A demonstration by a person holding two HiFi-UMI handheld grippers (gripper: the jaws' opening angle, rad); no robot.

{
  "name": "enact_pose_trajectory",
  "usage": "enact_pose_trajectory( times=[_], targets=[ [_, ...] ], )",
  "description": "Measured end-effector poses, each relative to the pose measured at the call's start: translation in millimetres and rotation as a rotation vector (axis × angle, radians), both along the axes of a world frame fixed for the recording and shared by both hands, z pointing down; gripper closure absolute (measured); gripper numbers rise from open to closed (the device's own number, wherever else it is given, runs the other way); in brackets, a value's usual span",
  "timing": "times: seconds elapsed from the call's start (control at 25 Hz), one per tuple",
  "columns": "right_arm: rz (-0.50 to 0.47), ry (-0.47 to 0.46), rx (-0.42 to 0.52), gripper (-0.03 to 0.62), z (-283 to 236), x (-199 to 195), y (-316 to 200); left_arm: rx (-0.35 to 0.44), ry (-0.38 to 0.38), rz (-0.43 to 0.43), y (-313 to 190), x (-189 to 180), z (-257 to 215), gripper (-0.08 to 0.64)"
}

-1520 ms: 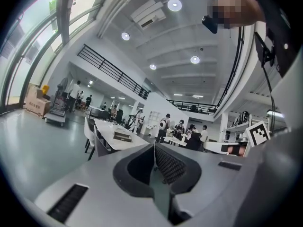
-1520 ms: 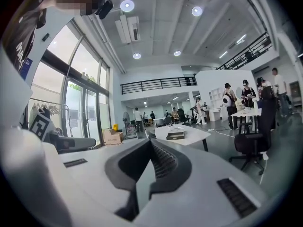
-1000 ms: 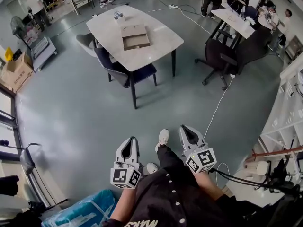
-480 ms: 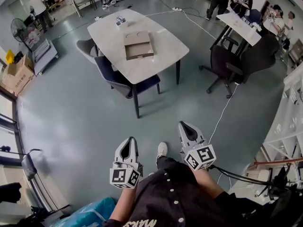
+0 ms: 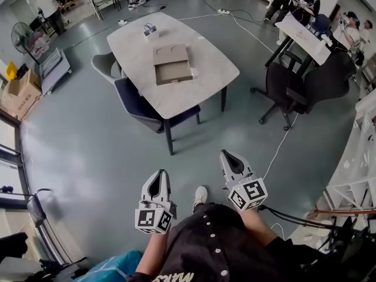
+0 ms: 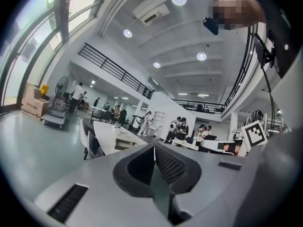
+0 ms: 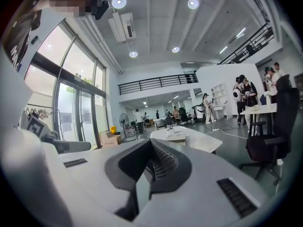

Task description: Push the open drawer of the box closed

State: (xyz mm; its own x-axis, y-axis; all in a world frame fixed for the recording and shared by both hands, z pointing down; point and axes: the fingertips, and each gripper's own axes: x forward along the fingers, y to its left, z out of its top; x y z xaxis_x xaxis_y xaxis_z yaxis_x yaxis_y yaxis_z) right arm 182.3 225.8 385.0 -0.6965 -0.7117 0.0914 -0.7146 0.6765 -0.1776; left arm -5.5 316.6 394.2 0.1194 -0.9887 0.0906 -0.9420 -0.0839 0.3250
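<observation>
Both grippers are down by my waist. The left gripper (image 5: 156,184) and the right gripper (image 5: 230,162) have their jaws pinched together on nothing. The cardboard box (image 5: 172,64), with its drawer (image 5: 174,74) sticking out, sits on the white table (image 5: 202,84), well ahead of both.

Head view down; gripper views level (share box (image 5: 172,64)).

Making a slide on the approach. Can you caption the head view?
Left tongs and right tongs, both shut and empty, point toward the white table carrying the box with its drawer open.
</observation>
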Motion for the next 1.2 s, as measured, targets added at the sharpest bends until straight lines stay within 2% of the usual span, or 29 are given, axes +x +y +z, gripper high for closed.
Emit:
enact_pose_trajectory(
  times=[0.44,0.8,1.0,1.2],
  targets=[
    [-0.034,0.015,-0.010,0.595,9,4,-85,-0.005,-0.021,-0.048,-79,1,5,0.541],
    [-0.052,0.032,-0.044,0.595,21,-1,-108,-0.019,-0.020,-0.042,-106,2,8,0.541],
    [-0.039,0.025,-0.055,0.595,28,-12,-124,-0.022,-0.017,-0.027,-131,-8,13,0.541],
    [-0.031,0.025,-0.047,0.595,25,-32,-162,-0.011,-0.022,-0.010,-177,-29,11,0.541]
  ],
)
